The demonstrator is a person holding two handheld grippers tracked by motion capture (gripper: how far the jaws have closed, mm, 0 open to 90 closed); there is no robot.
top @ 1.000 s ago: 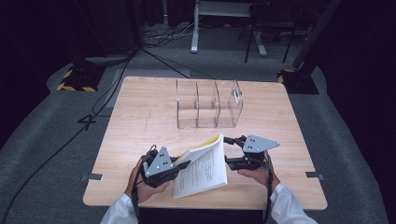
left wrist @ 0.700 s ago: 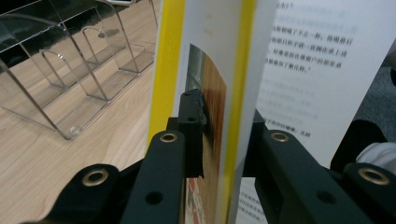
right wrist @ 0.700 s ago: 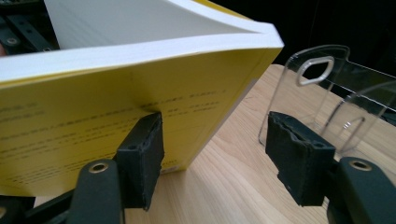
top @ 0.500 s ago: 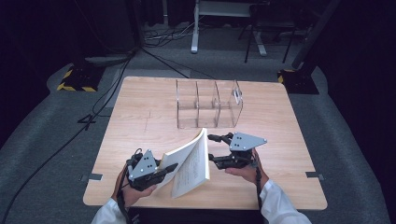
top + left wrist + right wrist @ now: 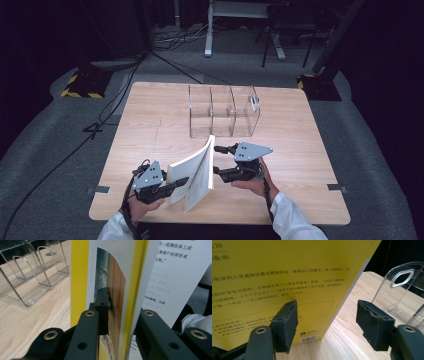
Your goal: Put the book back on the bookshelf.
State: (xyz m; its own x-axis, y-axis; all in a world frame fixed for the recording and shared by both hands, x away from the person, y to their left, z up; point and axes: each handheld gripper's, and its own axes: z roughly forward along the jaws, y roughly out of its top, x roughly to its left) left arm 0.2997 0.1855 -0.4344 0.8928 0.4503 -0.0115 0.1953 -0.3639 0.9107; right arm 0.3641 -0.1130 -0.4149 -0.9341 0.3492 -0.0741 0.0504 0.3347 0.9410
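Observation:
A yellow-covered paperback book (image 5: 195,172) stands nearly upright on its lower edge near the table's front, its pages fanned slightly apart. My left gripper (image 5: 181,182) is shut on the book (image 5: 167,277) from the left, with cover and pages pinched between its jaws. My left gripper (image 5: 122,307) has one jaw against an inner colour page. My right gripper (image 5: 218,160) is open just right of the book. In the right gripper view, my right gripper (image 5: 329,322) faces the yellow back cover (image 5: 274,270), nothing lies between its pads, and the left pad (image 5: 287,325) is close to the cover.
A clear acrylic organiser (image 5: 222,110) with three compartments stands at the middle back of the wooden table (image 5: 150,115). The organiser (image 5: 402,290) is beyond my right jaw. Cables and stands lie on the dark floor behind.
The book has been tipped from a slant up to nearly upright. Both hands have shifted left, and the right gripper has closed in on the back cover.

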